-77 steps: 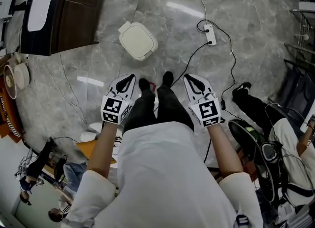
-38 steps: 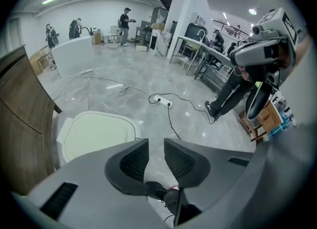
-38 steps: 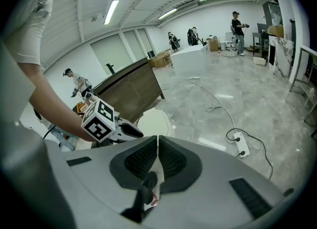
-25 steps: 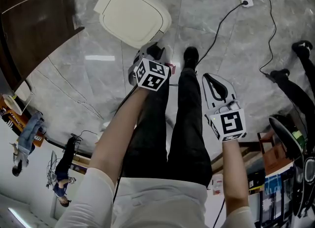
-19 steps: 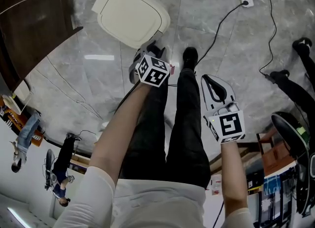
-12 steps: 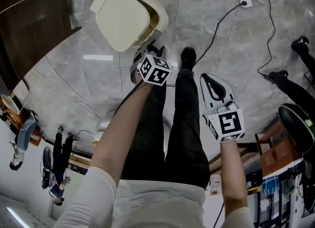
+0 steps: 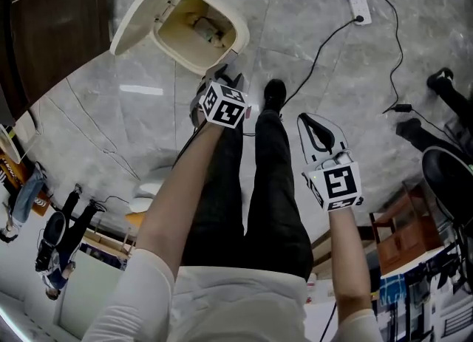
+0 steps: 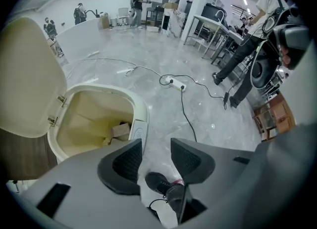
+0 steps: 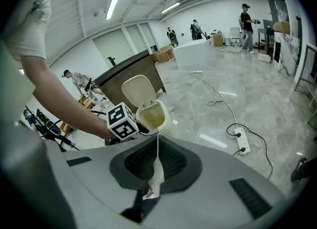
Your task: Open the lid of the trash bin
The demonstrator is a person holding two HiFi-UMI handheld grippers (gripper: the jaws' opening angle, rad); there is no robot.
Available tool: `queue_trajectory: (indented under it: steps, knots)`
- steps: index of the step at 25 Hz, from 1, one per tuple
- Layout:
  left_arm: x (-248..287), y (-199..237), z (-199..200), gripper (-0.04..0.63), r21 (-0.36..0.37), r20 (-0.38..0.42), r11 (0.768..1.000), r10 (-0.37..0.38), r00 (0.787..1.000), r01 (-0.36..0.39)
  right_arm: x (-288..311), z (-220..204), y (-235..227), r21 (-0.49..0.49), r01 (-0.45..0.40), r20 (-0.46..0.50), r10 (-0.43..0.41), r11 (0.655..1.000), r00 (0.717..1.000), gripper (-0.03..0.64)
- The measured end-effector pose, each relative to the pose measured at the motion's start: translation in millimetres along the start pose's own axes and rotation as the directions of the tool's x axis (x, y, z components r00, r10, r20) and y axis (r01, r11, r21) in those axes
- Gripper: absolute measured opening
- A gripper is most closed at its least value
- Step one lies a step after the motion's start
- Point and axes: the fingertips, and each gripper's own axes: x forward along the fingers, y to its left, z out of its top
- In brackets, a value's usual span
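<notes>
The cream trash bin (image 7: 225, 51) stands on the marble floor with its lid (image 7: 135, 17) swung up to the left. Scraps lie inside. In the left gripper view the bin (image 8: 140, 110) and raised lid (image 8: 27, 77) fill the left side. My left gripper (image 7: 224, 74) hovers by the bin's front rim, over a small panel (image 8: 137, 132). Its jaws have just been opening and stand open (image 8: 156, 155) with nothing between them. My right gripper (image 7: 306, 121) hangs apart to the right, above the floor. It is shut (image 9: 154, 162), and only a sliver of floor shows between its pads.
The person's black shoes (image 7: 274, 94) stand just right of the bin. A power strip (image 7: 358, 8) and its cable (image 7: 318, 60) lie on the floor at the upper right. A dark wooden counter (image 7: 52, 8) is left of the bin. A chair (image 7: 452, 185) stands at the right edge.
The bin's lid has swung from flat shut to fully raised toward the left, baring the inside. The left gripper stayed at the front rim. The right gripper hardly moved.
</notes>
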Motion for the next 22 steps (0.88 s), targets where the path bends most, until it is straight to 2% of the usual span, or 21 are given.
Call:
queue_trajectory:
  steps: [9, 14, 22]
  knots:
    - [-60.4, -12.3, 26.0, 0.147, -0.028, 0.114, 1.000, 0.012, 0.993, -0.009, -30.0, 29.9, 6.3, -0.117, -0.014, 0.004, 0.015, 0.993, 1.000, 0.032]
    - [-97.1, -21.5, 33.1, 0.113, -0.002, 0.157, 1.000, 0.001, 0.988, -0.001, -51.2, 43.8, 18.0, -0.163, -0.019, 0.007, 0.020, 0.986, 1.000, 0.032]
    - [-192.2, -26.5, 40.1, 0.056, -0.049, 0.262, 0.999, 0.033, 0.965, -0.021, -95.4, 64.7, 54.5, -0.239, -0.034, 0.001, 0.035, 0.970, 0.999, 0.032]
